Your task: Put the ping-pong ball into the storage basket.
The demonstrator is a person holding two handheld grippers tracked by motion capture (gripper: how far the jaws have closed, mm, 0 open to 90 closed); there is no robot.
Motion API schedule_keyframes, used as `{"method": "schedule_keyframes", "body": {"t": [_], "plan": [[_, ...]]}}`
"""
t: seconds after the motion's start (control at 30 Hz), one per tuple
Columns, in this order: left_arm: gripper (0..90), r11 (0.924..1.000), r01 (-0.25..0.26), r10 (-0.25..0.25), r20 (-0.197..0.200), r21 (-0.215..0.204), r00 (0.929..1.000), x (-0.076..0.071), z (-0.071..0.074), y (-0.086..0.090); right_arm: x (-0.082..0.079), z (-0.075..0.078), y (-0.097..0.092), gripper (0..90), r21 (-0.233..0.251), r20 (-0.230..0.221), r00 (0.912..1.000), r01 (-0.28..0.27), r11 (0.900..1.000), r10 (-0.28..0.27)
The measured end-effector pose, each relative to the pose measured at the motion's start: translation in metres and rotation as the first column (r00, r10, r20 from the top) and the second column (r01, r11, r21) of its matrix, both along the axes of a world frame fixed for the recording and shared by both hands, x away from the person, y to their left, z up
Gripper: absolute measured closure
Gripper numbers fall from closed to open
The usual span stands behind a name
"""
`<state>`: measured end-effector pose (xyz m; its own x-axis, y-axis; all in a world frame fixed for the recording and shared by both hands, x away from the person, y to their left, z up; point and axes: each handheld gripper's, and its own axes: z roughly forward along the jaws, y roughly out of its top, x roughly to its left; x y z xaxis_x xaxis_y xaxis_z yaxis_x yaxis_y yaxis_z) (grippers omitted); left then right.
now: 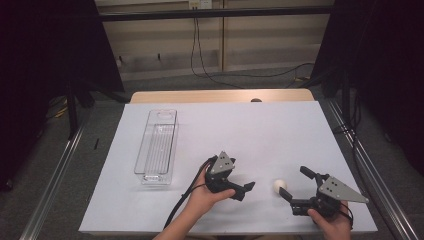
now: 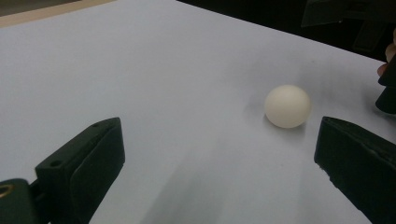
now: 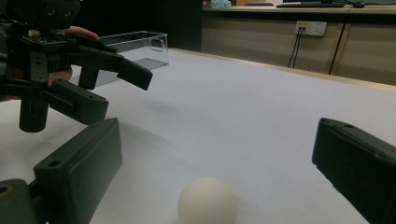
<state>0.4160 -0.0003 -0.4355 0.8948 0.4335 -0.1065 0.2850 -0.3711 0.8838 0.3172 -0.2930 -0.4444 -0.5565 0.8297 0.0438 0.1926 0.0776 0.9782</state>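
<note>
The small white round ball [image 1: 280,186] lies between the spread right gripper [image 1: 294,184] jaws. Centre it there, then squeeze gently so it cannot roll; the left gripper [image 1: 246,190], also spread, waits near.

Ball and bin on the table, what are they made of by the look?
Ball: likely lightweight plastic, matte off-white, seamless with soft shading, like a ping-pong ball. Bin: clear rigid plastic, glossy; the white table cover shows through its ribbed walls.

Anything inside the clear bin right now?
Nothing shows inside the clear bin; the white sheet is visible through its ribbed floor. The ball sits outside, between the left tongs and the right tongs.
</note>
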Motion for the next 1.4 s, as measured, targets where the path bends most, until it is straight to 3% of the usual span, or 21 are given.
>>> {"method": "schedule_keyframes", "body": {"t": [0.17, 0.2, 1.4], "plan": [[1.9, 0.9999, 0.008, -0.008, -0.004, -0.012, 1.0, 0.0, -0.002, -0.003, 0.0, 0.0, 0.0, 1.1, 0.002, 0.0, 1.0, 0.002, 1.0, -0.002], [1.9, 1.0, 0.008, -0.008, -0.001, 0.003, 1.0, 0.0, -0.001, -0.003, 0.0, 0.0, 0.0, 1.1, 0.004, -0.002, 1.0, 0.003, 1.0, -0.003], [2.0, 0.9994, 0.025, -0.025, -0.03, 0.023, 0.9992, 0.001, -0.005, -0.02, 0.0, 0.0, 0.0, 1.1, 0.001, -0.002, 1.0, 0.004, 1.0, -0.004]]}}
